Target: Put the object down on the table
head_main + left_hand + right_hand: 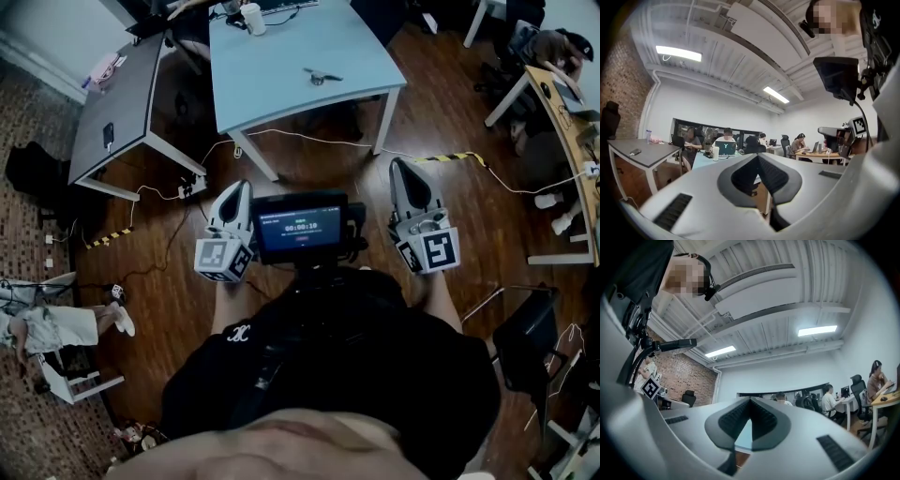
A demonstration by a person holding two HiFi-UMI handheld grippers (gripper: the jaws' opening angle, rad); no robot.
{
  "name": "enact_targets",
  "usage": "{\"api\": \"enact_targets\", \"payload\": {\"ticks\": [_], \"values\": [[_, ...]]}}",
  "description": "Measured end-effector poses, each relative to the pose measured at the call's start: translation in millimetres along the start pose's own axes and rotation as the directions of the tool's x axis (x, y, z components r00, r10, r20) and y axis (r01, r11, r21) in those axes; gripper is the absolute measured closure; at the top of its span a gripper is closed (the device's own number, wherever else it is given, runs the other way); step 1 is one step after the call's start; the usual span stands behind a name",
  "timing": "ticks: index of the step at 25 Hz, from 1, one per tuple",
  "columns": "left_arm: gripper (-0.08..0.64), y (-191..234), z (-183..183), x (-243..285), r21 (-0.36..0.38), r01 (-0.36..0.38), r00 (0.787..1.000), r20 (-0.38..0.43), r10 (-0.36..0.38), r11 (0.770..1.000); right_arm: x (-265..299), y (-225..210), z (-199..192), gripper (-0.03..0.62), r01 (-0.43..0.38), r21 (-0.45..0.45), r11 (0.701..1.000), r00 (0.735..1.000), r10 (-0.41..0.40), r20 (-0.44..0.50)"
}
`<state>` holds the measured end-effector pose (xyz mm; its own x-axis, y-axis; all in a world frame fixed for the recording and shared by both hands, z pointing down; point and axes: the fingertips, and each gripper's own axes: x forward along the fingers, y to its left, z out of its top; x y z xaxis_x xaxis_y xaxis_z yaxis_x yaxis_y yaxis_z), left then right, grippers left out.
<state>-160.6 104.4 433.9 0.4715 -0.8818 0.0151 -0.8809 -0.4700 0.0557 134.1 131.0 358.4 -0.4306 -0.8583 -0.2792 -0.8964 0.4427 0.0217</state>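
A small dark object [319,77] lies on the light blue table [281,84], far ahead of both grippers. My left gripper [241,186] and right gripper [400,165] hang side by side over the wooden floor, close to the person's chest and pointing toward that table. Both are shut with nothing between the jaws. In the left gripper view the left gripper [757,155] has its tips meeting, with the table's edge [701,159] beyond. In the right gripper view the right gripper [750,399] is likewise shut and holds nothing.
A small screen [300,228] is mounted between the grippers. A white cup [253,19] stands at the blue table's far end. A dark grey table [122,94] is at the left, a wooden desk [572,122] with seated people at the right. Cables [309,139] and striped tape cross the floor.
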Motion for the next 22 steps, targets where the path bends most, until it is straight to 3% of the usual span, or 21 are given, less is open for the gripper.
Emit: {"api": "enact_targets", "payload": {"ticks": [5, 8, 10, 22], "values": [[0.560, -24.5, -2.2, 0.6, 0.010, -0.016, 1.000, -0.001, 0.016, 1.000, -10.9, -18.0, 1.7, 0.617, -0.008, -0.017, 1.000, 1.000, 0.008, 0.009], [0.560, -31.5, -3.4, 1.2, 0.063, -0.036, 0.999, -0.007, 0.037, 0.997, -13.9, -15.5, 5.1, 0.617, -0.030, -0.077, 0.997, 0.999, 0.031, 0.012], [0.560, -34.8, -5.7, 3.5, 0.082, -0.035, 0.999, -0.017, 0.037, 0.996, -15.3, -14.4, 3.8, 0.617, -0.039, -0.071, 0.997, 0.999, 0.040, 0.009], [0.560, -36.3, 2.1, 1.4, 0.049, -0.070, 0.997, 0.011, 0.070, 0.996, -26.3, -13.3, -11.2, 0.617, -0.058, -0.098, 0.993, 0.997, 0.052, -0.062]]}}
